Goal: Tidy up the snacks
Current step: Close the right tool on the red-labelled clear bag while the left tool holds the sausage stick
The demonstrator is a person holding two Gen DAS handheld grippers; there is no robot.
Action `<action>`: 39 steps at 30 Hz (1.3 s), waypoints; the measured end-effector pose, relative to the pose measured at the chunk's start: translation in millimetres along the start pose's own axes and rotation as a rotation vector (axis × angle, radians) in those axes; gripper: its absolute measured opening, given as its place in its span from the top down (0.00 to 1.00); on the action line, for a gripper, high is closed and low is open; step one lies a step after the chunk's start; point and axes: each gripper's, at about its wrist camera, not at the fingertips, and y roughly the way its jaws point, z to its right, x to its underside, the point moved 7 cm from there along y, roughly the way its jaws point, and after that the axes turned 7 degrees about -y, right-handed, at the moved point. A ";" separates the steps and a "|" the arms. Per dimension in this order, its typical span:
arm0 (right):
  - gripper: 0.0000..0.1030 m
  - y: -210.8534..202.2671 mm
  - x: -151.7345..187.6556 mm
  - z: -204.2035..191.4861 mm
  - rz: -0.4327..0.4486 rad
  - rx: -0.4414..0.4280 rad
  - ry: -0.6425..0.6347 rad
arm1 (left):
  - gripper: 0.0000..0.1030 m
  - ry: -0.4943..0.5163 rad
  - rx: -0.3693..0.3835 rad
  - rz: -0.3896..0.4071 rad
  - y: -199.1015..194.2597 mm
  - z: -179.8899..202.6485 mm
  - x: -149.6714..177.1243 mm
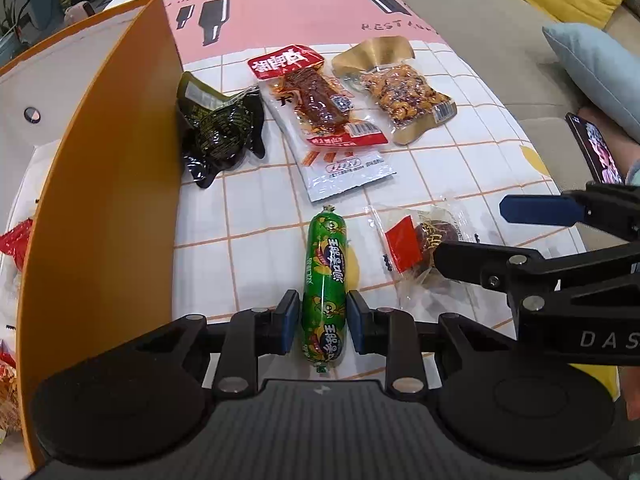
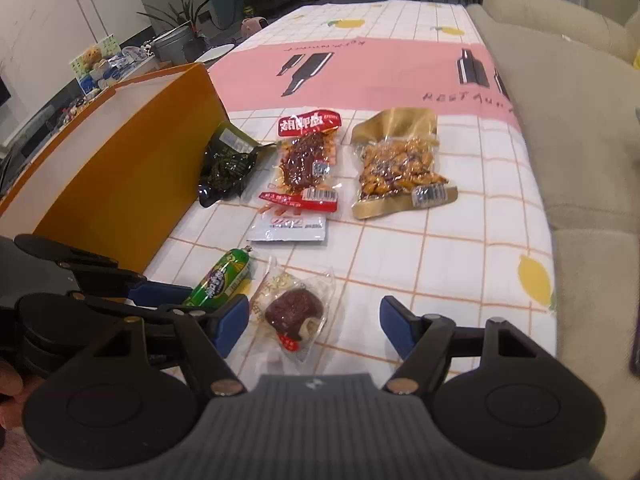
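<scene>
My left gripper (image 1: 323, 322) straddles the green sausage (image 1: 325, 280) near the table's (image 1: 260, 208) front edge, pads slightly off it; my right gripper (image 2: 314, 322) gapes around the clear-wrapped dark snack (image 2: 294, 308).

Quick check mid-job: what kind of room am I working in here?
Most likely a home living or dining room: a table under a printed tablecloth, a beige sofa right beside it, and houseplants further back.

Soft, even indoor light falls on the tablecloth (image 1: 440, 168), with only faint shadows. Glare glints off the shiny snack wrappers (image 2: 308, 160). Fisheye bending curves the edges, and the corners go dark.
</scene>
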 end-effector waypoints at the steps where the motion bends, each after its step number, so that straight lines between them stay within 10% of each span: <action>1: 0.32 1.1 -0.6 0.2 0.004 -0.003 0.011 | 0.68 -0.008 0.002 0.000 0.1 -1.4 -0.4; 17: 0.59 28.8 1.8 -2.6 -0.057 -0.062 0.140 | 0.62 0.065 -0.034 0.028 3.8 4.3 -5.8; 23: 0.59 27.5 1.6 1.8 -0.063 -0.050 0.146 | 0.76 0.103 -0.038 0.047 4.2 11.2 -7.9; 39: 0.60 3.8 -8.3 8.0 -0.001 -0.001 0.092 | 0.77 0.031 -0.028 0.054 -32.1 12.0 -20.1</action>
